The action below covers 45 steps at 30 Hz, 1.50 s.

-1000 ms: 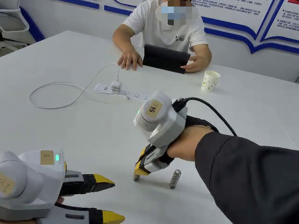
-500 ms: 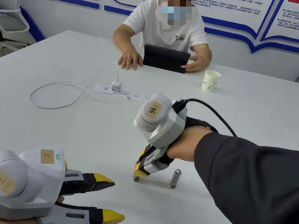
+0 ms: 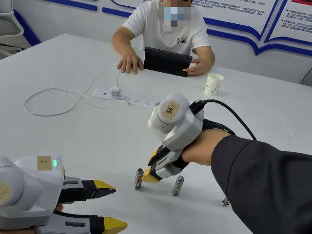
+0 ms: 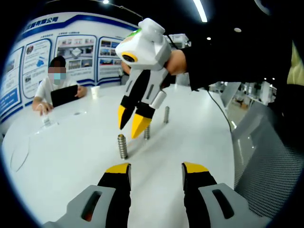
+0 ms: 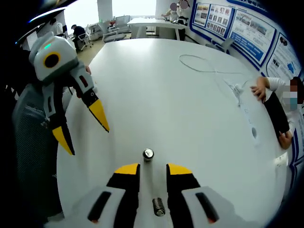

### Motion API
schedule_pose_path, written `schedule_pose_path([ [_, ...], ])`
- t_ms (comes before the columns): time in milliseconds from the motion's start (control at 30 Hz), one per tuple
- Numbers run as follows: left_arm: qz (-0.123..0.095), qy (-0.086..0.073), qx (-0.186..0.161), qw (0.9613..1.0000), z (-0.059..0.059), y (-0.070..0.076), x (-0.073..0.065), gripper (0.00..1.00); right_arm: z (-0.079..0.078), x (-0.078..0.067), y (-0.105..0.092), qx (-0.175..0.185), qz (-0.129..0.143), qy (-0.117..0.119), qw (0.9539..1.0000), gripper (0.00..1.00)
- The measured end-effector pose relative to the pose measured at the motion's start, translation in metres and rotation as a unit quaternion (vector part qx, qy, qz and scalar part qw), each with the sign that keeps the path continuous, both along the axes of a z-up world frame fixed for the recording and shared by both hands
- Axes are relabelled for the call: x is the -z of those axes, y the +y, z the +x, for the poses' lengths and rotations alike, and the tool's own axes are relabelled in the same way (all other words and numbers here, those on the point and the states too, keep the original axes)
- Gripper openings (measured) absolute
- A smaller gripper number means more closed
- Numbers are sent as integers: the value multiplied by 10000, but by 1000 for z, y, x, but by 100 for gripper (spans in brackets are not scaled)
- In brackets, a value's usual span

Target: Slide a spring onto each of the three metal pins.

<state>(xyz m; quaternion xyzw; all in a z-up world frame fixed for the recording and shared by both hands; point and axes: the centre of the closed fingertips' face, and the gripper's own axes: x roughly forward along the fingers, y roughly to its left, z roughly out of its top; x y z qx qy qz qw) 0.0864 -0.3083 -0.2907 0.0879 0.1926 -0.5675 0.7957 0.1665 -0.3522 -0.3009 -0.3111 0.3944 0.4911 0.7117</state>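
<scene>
Three springs stand upright in a row on the white table: the left spring (image 3: pixel 138 178), the middle spring (image 3: pixel 178 185) and the right spring (image 3: pixel 225 201), half hidden by my sleeve. My right gripper (image 3: pixel 151 178) points down between the left and middle ones, jaws a little apart, holding nothing. In the right gripper view a shiny pin head (image 5: pixel 148 154) tops a spring just ahead of my right gripper (image 5: pixel 153 168), and another spring (image 5: pixel 158 206) shows through the gap. My left gripper (image 3: pixel 111 205) hovers open at the near left; the left gripper (image 4: pixel 156 167) faces the nearest spring (image 4: pixel 123 146).
A person sits across the table with hands beside a dark tablet (image 3: pixel 166 61). A paper cup (image 3: pixel 213 83) stands at the far right. A power strip (image 3: pixel 127 98) and a looping white cable (image 3: pixel 53 102) lie across the middle left.
My right gripper has lifted off the left spring and shifted slightly right, leaving it standing uncovered. The head camera moved, bringing the third spring into view. The left gripper stays put.
</scene>
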Motion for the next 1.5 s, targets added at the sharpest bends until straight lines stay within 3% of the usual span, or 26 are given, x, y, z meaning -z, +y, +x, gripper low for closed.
schedule_pose_path([
  [467,3,43,-57,10000,1,-2,0,46,-3,-8,-28,253,142,-81,9995,26],
  [900,-8,62,-61,10000,0,-8,-3,47,-3,-17,-55,565,331,-311,9974,33],
  [1233,4,59,-78,10000,1,-9,-4,48,-2,-22,-73,828,513,-474,9941,40],
  [1500,9,52,-95,9999,4,-10,-7,49,-4,-27,-90,1143,754,-617,9887,46],
])
